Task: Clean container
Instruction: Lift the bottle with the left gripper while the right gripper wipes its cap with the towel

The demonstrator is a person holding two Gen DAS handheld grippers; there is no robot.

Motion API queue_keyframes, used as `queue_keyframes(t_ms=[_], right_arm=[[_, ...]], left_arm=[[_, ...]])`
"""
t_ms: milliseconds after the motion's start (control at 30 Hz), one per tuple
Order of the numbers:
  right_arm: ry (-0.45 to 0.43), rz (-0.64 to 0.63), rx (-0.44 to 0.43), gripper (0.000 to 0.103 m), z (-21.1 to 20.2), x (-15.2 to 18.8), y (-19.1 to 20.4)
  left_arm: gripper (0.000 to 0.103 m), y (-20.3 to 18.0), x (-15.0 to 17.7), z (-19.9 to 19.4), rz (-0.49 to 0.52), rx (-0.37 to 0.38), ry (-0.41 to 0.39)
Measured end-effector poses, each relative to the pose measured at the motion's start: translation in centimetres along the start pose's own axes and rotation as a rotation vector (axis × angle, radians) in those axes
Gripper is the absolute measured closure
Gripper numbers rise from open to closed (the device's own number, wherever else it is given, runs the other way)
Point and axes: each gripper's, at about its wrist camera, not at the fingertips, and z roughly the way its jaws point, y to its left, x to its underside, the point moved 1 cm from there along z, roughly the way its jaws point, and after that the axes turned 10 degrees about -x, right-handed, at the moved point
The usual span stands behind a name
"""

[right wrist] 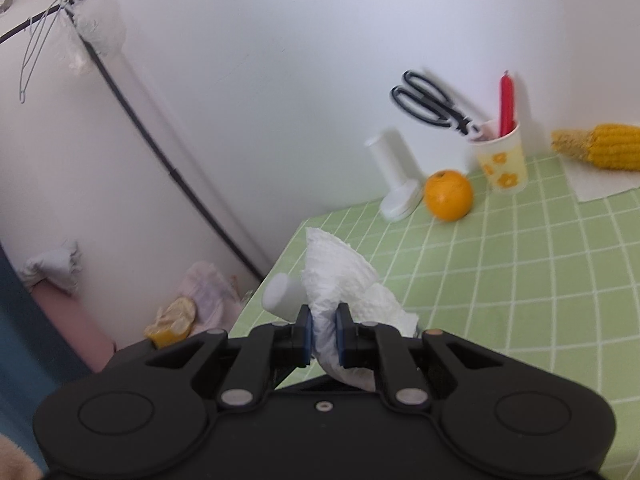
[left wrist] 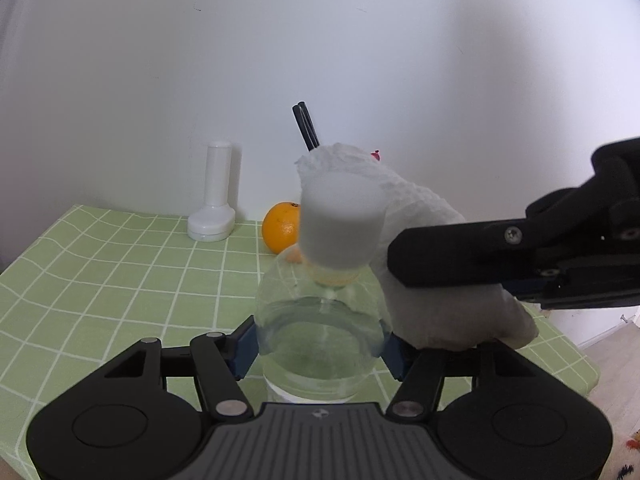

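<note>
Container under cleaning: a clear round-bodied bottle (left wrist: 320,336) with a white cap (left wrist: 340,224), seen from the left wrist camera lying along the line of the left tongs (left wrist: 320,344), cap end pointing away. It sits above the green checked bench (left wrist: 120,280), lifted rather than standing on it, so far as the view allows.

Bench: it carries the idle items at its far edge by the wall, well apart from the work, which leaves the near area free for handling.

Left tongs: half spread, their blue pads pressed against either flank of the bottle's widest part. Holding the body and not the neck seems meant to steady the slippery round form and to leave the cap and shoulder exposed.

Right tongs (right wrist: 322,338): pressed nearly together, pinching a crumpled white paper towel (right wrist: 344,284). The wad bulges forward of the jaws, so the paper, not the hard fingers, meets the plastic. In the left view the towel (left wrist: 424,216) lies against the bottle's right shoulder and behind the cap, apparently in a wiping pass.

Background items, in falling size: corn cob (right wrist: 600,146) on a paper sheet; flowered paper cup (right wrist: 502,160) holding black scissors (right wrist: 430,102) and a red handle; white dispenser (left wrist: 214,200); orange (left wrist: 280,226).
</note>
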Motion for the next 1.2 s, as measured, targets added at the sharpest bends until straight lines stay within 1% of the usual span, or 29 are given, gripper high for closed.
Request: queue_keyframes(t_ms=[133, 267, 400, 500, 567, 767, 867, 1067, 1200], right_arm=[[-0.013, 0.017, 0.019, 0.091, -0.2, 0.1, 0.1], [-0.034, 0.038, 0.049, 0.091, -0.7, -0.1, -0.5], [-0.048, 0.064, 0.076, 0.091, -1.0, -0.3, -1.4], [-0.042, 0.073, 0.077, 0.091, -1.0, -0.3, -1.8], [-0.022, 0.059, 0.073, 0.091, -0.8, -0.2, -1.6], [0.035, 0.053, 0.012, 0.091, 0.2, 0.5, -0.9], [0.066, 0.065, -0.038, 0.091, 0.8, 0.3, -0.9], [0.066, 0.188, -0.142, 0.091, 2.2, 0.0, -2.1], [0.081, 0.273, -0.189, 0.092, 3.5, 0.3, -2.9]], left_arm=[[0.042, -0.2, -0.2, 0.1, 0.020, -0.009, 0.003], [0.043, -0.9, -0.4, 0.3, 0.074, -0.020, 0.019], [0.043, -1.6, -0.4, 0.6, 0.115, -0.019, 0.015], [0.043, -1.8, -0.3, 0.7, 0.121, -0.019, 0.009], [0.043, -1.8, -0.3, 0.7, 0.122, -0.021, 0.005], [0.043, -1.7, -0.3, 0.9, 0.111, -0.023, 0.002], [0.043, -1.8, -0.3, 1.0, 0.123, -0.026, 0.000], [0.043, -1.9, -0.3, 1.0, 0.119, -0.025, -0.002], [0.043, -2.3, -0.1, 0.8, 0.149, -0.025, -0.012]])
